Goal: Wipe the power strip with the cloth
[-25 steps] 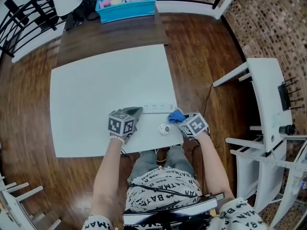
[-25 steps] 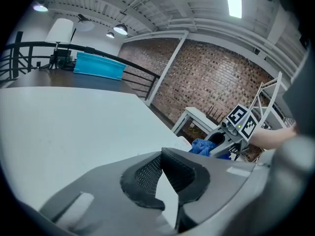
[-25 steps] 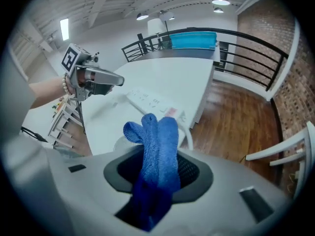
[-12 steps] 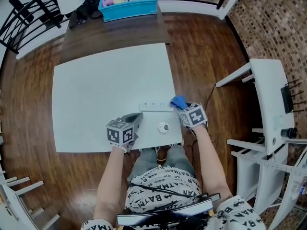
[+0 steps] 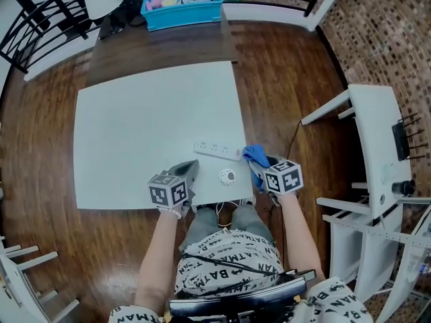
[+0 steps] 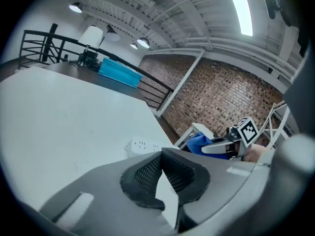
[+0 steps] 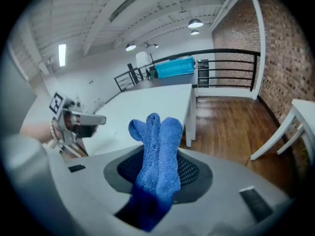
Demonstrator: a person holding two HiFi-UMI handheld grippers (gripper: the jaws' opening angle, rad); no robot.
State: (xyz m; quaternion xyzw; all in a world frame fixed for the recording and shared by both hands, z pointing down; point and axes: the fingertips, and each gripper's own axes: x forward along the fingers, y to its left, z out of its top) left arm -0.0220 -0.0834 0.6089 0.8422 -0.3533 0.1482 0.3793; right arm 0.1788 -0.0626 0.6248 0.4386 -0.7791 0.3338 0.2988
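Observation:
The white power strip (image 5: 217, 149) lies slightly askew on the white table (image 5: 148, 113), near its front right corner. My right gripper (image 5: 260, 167) is shut on the blue cloth (image 5: 254, 155), held just right of the strip's right end, over the table's edge. In the right gripper view the cloth (image 7: 165, 132) stands up out of the jaws. My left gripper (image 5: 192, 165) is shut and empty, hovering at the front edge, left of the strip. In the left gripper view the power strip (image 6: 142, 145) lies ahead, with the cloth (image 6: 199, 144) to its right.
A small white round object (image 5: 227, 176) sits on the table between the grippers, in front of the strip. A blue bin (image 5: 180, 4) of items stands on the dark table beyond. A white rack (image 5: 377, 153) is to the right, over wooden floor.
My right gripper has pulled back with the cloth from the strip's right end towards the table's corner. The strip now lies askew, its right end nearer. The left gripper hardly moved.

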